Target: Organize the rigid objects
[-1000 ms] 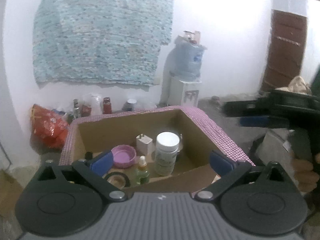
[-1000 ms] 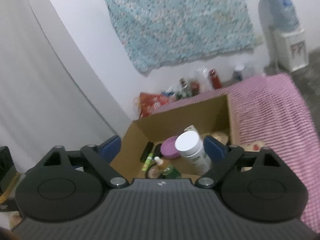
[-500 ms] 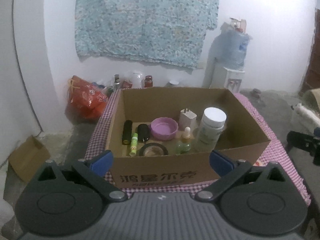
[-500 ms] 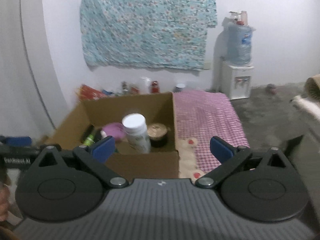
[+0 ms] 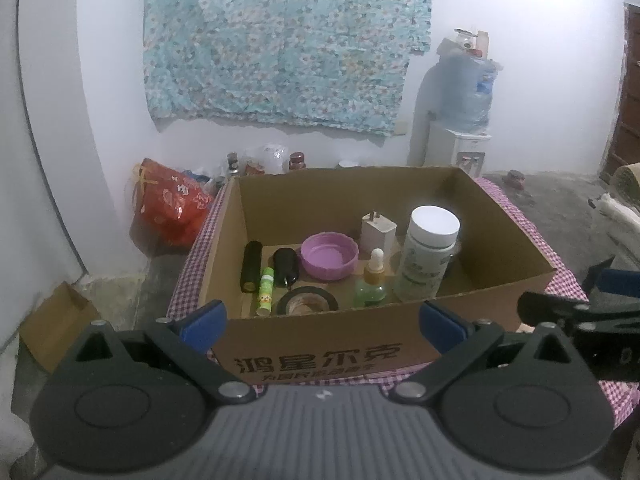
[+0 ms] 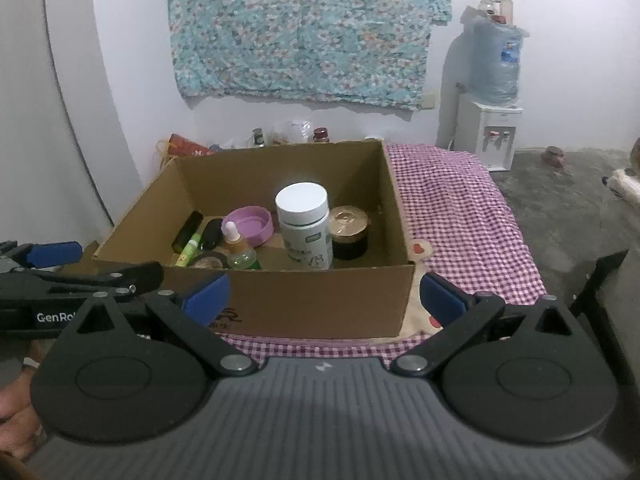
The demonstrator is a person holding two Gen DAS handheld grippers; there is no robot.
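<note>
Box (image 5: 316, 354): holds bottles, purple lid (image 5: 329, 255), tape, charger.
Left tongs (image 5: 322, 322): released, empty.
Right tongs (image 6: 324, 294): released, empty.
Progress: sorting apparently not begun.

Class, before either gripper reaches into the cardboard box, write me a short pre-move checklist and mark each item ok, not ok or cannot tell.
1. Left gripper open and empty: ok.
2. Right gripper open and empty: ok.
3. Open brown cardboard box on the checked cloth, top unobstructed: ok.
4. Tall white-capped plastic bottle upright: ok.
5. Gold-lidded dark jar clear of the bottle: cannot tell.
6. Small green dropper bottle upright: ok.
</note>
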